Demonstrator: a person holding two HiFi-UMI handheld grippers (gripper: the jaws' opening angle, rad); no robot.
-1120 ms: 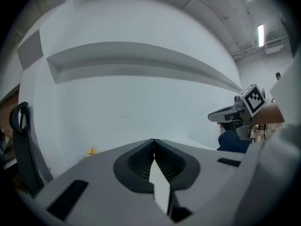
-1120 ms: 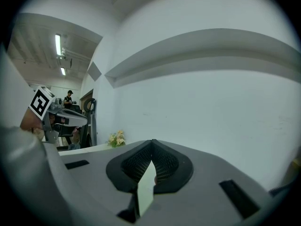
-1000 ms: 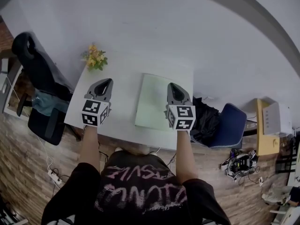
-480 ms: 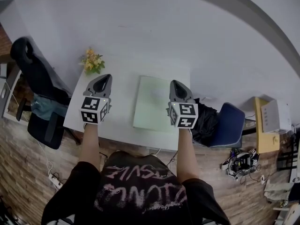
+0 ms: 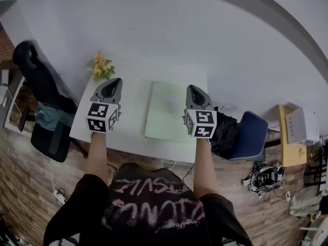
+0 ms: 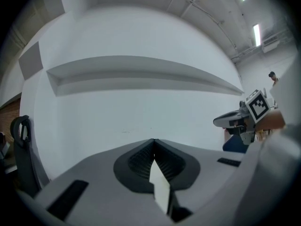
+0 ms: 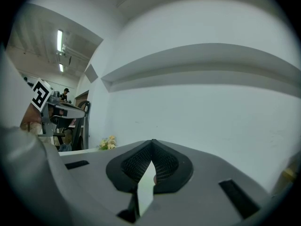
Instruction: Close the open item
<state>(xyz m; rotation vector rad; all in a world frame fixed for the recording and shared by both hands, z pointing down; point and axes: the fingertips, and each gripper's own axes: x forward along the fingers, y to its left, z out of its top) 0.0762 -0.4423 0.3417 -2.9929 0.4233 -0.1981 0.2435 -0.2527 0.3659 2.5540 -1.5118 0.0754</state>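
Located flat on the table (image 5: 130, 124): a pale green folder (image 5: 166, 111), long side running away from the person, with flowers (image 5: 101, 65) at the far left corner.

Held about level above the near half of the table, one on each side of the folder and pointed at the wall: left gripper (image 5: 115, 82) and right gripper (image 5: 193, 88). Pressed together on both, jaws with nothing between them.

Seen from above only as one flat panel with no raised leaf. Possibly a shut cover, possibly a single spread leaf; not to be settled from this height.

Fits two stages: grippers poised over a folder with its cover yet to be folded down, or grippers lifted clear of a folder with its cover already down.

Before any move, check the folder's edges for a spread or lifted leaf.
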